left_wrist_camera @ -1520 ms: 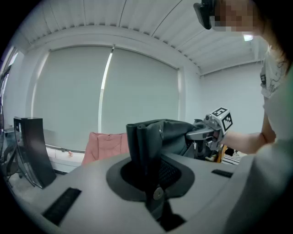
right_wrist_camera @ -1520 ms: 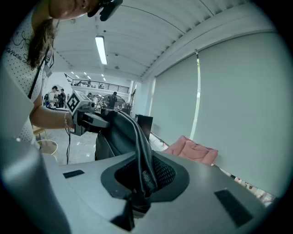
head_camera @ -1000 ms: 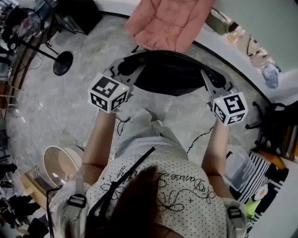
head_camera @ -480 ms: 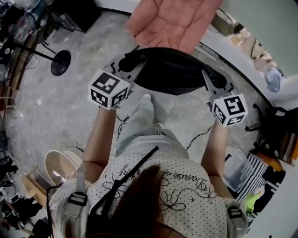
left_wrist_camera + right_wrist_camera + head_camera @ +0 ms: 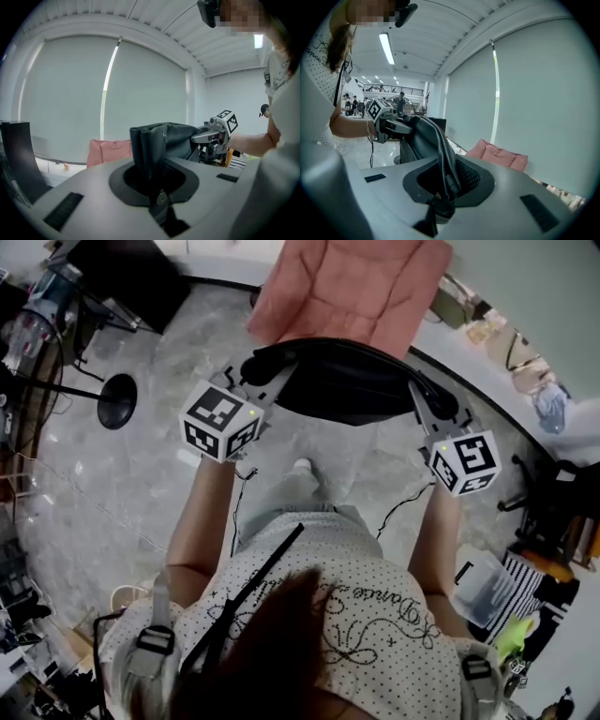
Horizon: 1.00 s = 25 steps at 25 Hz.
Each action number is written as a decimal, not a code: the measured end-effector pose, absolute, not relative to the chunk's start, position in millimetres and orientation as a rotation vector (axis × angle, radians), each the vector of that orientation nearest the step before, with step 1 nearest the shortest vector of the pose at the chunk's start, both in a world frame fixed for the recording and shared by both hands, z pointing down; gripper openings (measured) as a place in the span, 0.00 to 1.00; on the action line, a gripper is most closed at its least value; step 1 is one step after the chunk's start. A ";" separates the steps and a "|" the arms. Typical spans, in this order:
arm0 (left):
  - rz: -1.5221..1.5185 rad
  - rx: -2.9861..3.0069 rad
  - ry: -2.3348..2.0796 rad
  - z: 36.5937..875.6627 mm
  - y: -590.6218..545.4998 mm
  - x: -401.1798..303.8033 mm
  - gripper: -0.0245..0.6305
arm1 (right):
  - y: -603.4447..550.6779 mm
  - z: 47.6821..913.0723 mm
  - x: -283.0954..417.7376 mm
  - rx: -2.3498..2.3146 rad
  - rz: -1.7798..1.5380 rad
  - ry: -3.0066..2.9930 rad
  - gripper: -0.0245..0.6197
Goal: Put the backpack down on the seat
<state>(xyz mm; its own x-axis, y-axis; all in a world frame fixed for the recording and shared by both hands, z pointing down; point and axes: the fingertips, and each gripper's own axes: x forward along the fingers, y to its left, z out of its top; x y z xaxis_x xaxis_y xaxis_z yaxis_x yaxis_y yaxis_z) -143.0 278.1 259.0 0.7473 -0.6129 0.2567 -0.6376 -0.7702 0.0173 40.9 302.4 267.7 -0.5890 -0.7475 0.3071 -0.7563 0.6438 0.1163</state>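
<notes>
One black backpack [image 5: 349,382] hangs stretched between the two grippers, well above the floor [image 5: 141,484] and not yet resting on anything. The left gripper [image 5: 264,369] is clamped on a bunched fold of the fabric at one end, with its jaws nearly together on the cloth. The right gripper [image 5: 420,390] is closed in the same way on a strap or edge at the other end. Neither grip has altered over the last second.

What has changed is how near the pink seat [image 5: 352,287] is. A second ago it sat smaller and skewed at the top of the head view. Now it fills more of that edge and lies squarer to the person, and the bag's far edge overlaps the cushion's near edge. The round stand base [image 5: 117,401] on the left has slid back toward the person, which fits a walk forward with the bag held at much the same height.

I judge the carry to be almost over. The bag is at the seat's front but probably short of its middle, so what remains is a little more reach, then lowering and letting go.
</notes>
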 end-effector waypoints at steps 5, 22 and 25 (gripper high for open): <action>0.361 2.859 -0.977 256.4 241.8 -144.3 0.09 | 272.2 264.4 38.6 1.250 0.037 -2.516 0.12; 0.373 2.779 -1.065 267.1 134.8 -126.2 0.09 | 154.9 276.1 57.6 1.166 0.081 -2.551 0.12; 0.370 2.764 -1.105 265.7 103.3 -105.1 0.09 | 117.9 274.4 79.2 1.133 0.074 -2.577 0.12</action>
